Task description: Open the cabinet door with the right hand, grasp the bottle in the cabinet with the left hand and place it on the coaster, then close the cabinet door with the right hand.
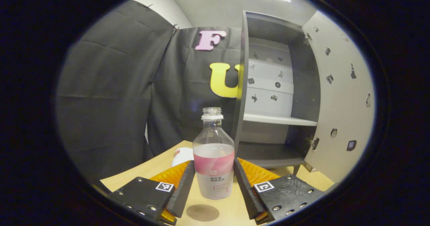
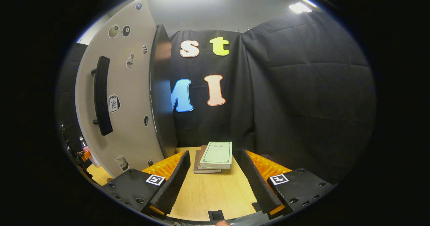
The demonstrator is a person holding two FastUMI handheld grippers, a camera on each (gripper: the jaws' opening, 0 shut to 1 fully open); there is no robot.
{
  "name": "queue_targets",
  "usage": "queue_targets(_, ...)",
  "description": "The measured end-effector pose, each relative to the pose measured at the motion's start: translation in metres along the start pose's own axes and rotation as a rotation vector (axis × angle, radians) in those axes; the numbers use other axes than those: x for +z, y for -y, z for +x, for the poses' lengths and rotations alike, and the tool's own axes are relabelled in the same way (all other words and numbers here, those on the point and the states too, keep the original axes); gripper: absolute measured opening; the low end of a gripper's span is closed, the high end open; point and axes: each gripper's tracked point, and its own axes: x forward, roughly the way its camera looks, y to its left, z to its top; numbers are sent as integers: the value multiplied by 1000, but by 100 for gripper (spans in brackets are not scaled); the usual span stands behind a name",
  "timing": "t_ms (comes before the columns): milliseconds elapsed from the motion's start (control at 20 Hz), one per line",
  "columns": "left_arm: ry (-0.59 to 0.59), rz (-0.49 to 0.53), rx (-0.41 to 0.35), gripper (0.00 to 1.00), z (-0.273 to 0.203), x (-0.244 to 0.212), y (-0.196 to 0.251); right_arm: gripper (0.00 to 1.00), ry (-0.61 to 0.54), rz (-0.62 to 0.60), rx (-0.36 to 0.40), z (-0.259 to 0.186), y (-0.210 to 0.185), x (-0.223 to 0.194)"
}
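A clear, capless bottle (image 1: pixel 214 142) with a pink label stands upright between the fingers of my left gripper (image 1: pixel 214 162), which is shut on its sides. A round brown coaster (image 1: pixel 202 212) lies on the wooden table just in front of the bottle's base; I cannot tell whether the bottle touches the table. The dark cabinet (image 1: pixel 268 85) stands open behind it, its pale door (image 1: pixel 339 95) swung out to the right. In the right gripper view the door (image 2: pixel 131 95) with its black handle (image 2: pixel 100 95) is at the left. My right gripper (image 2: pixel 213 159) is open, holding nothing, apart from the handle.
A stack of books (image 2: pixel 215 155) lies on the table (image 2: pixel 215 192) ahead of the right gripper. A white object (image 1: pixel 181 155) sits on the table behind the left finger. A white shelf (image 1: pixel 278 120) crosses the cabinet's inside. Black cloth walls close the booth.
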Motion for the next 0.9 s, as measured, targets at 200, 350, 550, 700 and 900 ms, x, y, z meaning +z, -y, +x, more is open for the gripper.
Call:
queue_targets(200,-49,-3,19,71,2,-49,-8,97,-9,0,-17,0,0,-3)
queue_targets(350,-95,8,34,71,4,-84,-11,97,-34,-11,-15,1,-4,-8)
queue_targets(550,-106,53,51,72,8,-108,-13,93,-42,-31,-10,1,-10,-8)
queue_targets(700,-84,107,59,70,12,-119,-9,97,-53,-57,-6,4,-13,-11)
queue_targets(900,-105,110,81,73,9,-139,-7,98,-44,-78,5,3,-15,-11)
